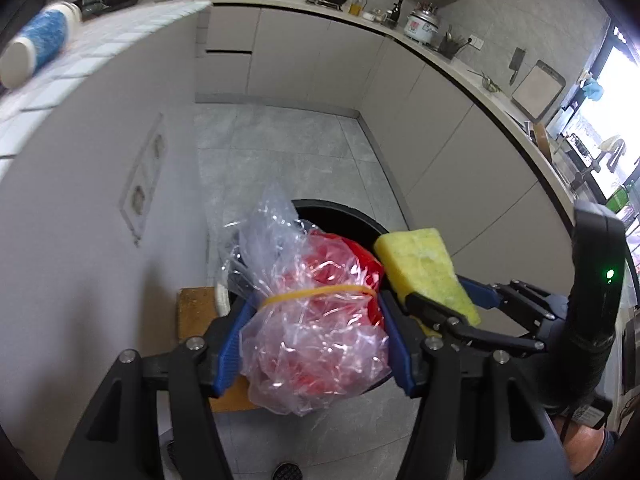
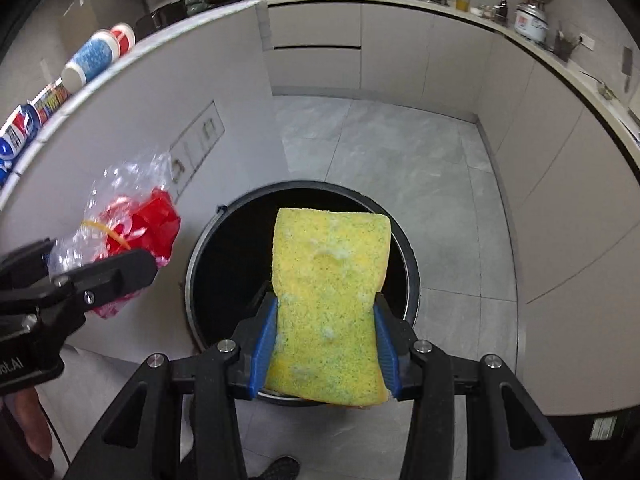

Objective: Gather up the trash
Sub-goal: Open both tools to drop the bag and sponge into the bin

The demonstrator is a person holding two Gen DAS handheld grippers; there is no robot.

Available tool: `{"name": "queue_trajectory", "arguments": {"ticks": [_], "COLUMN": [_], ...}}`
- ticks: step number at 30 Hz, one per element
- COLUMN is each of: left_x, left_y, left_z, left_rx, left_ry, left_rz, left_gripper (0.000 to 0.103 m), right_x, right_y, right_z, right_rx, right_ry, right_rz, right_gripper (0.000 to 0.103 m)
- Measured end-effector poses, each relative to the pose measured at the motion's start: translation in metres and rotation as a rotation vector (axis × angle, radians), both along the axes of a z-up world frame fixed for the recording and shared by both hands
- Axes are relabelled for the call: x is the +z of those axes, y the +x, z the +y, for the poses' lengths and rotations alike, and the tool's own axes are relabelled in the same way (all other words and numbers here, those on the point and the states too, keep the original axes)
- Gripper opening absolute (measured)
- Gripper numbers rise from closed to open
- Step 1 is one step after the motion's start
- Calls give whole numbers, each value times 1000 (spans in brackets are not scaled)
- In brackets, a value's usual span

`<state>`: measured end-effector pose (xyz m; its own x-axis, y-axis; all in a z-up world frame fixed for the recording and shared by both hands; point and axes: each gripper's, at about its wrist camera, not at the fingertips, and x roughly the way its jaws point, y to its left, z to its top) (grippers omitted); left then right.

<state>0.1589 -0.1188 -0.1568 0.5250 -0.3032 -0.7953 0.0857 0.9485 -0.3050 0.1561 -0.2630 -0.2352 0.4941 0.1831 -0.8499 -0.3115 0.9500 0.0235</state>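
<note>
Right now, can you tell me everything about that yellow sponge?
The yellow sponge is a thick, roughly rectangular pad with a rough, porous face flecked with green and some whitish worn patches. It looks soft: its sides bow in where the right gripper squeezes it between blue pads. Its lower end sits in the gripper and its free end points away, above the open mouth of the round black trash bin on the grey floor. Nothing but the gripper touches it; the bagged red trash is held beside it.
</note>
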Motion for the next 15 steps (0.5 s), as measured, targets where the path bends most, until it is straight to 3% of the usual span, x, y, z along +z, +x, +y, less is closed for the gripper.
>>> {"name": "queue_trajectory", "arguments": {"ticks": [2, 4, 5, 6, 8, 12, 15], "left_x": [-16, -26, -24, -22, -11, 7, 20], "left_y": [11, 18, 16, 15, 7, -5, -12], "left_z": [2, 8, 16, 18, 23, 27, 24], "left_rx": [2, 61, 81, 88, 108, 120, 126], "left_ry": [-76, -44, -45, -42, 7, 54, 96], "left_rz": [37, 86, 83, 76, 42, 23, 7], "left_gripper": [71, 80, 85, 87, 94, 95, 95], "right_x": [-13, -33, -38, -38, -32, -16, -8], "right_y": [9, 21, 24, 24, 21, 11, 8], "right_z": [3, 3, -2, -8, -18, -23, -24], "right_rx": [69, 88, 85, 106, 96, 89, 64], "right_ry": [-3, -116, -132, -80, -77, -59, -57], "right_rz": [24, 37, 42, 46, 31, 0, -1], "right_gripper": [59, 81, 81, 82, 93, 94, 103]}}
